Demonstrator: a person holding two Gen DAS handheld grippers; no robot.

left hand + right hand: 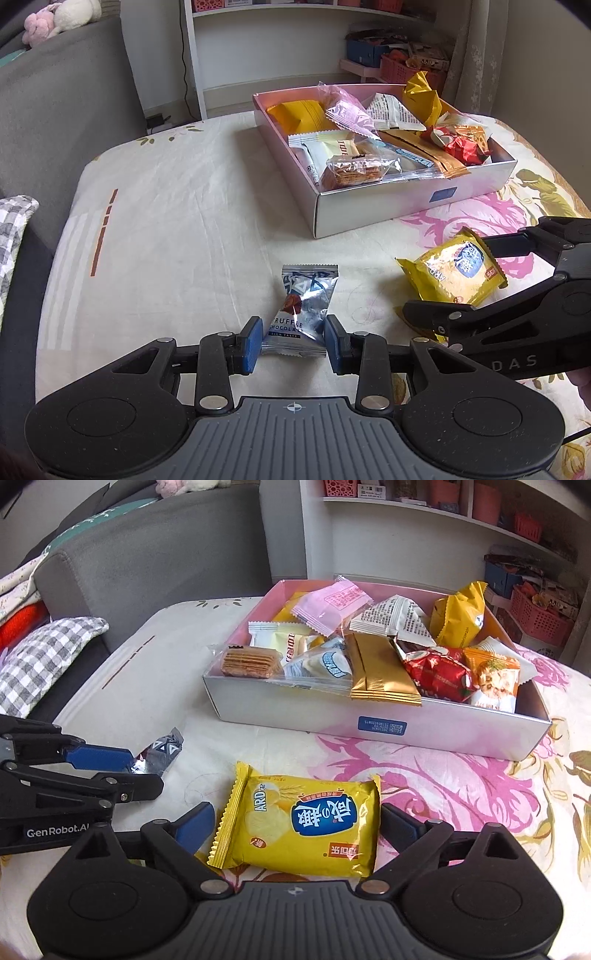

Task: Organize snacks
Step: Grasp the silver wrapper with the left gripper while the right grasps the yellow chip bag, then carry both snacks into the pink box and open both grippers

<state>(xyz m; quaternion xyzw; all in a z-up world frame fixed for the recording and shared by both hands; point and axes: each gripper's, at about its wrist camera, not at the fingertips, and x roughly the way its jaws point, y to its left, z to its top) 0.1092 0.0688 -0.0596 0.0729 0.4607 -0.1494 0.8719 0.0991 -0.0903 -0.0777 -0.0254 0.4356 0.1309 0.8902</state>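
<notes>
A silver truffle chocolate packet (306,295) lies on the floral sheet, and my left gripper (293,343) is shut on its near end, blue pads pressing both sides. From the right wrist view the same packet (162,749) pokes out past the left gripper (140,771). A yellow biscuit packet (306,823) lies flat between the wide-apart fingers of my right gripper (299,827), which is open and does not press on it. In the left wrist view this yellow packet (454,269) sits inside the right gripper (443,273). Behind stands a pink-lined white box (295,709) holding several snacks.
The box (388,206) sits at the back right of the cloth-covered surface. A grey sofa (55,110) with a checked cushion (44,657) runs along the left. A white shelf (295,22) and red baskets (535,616) stand behind.
</notes>
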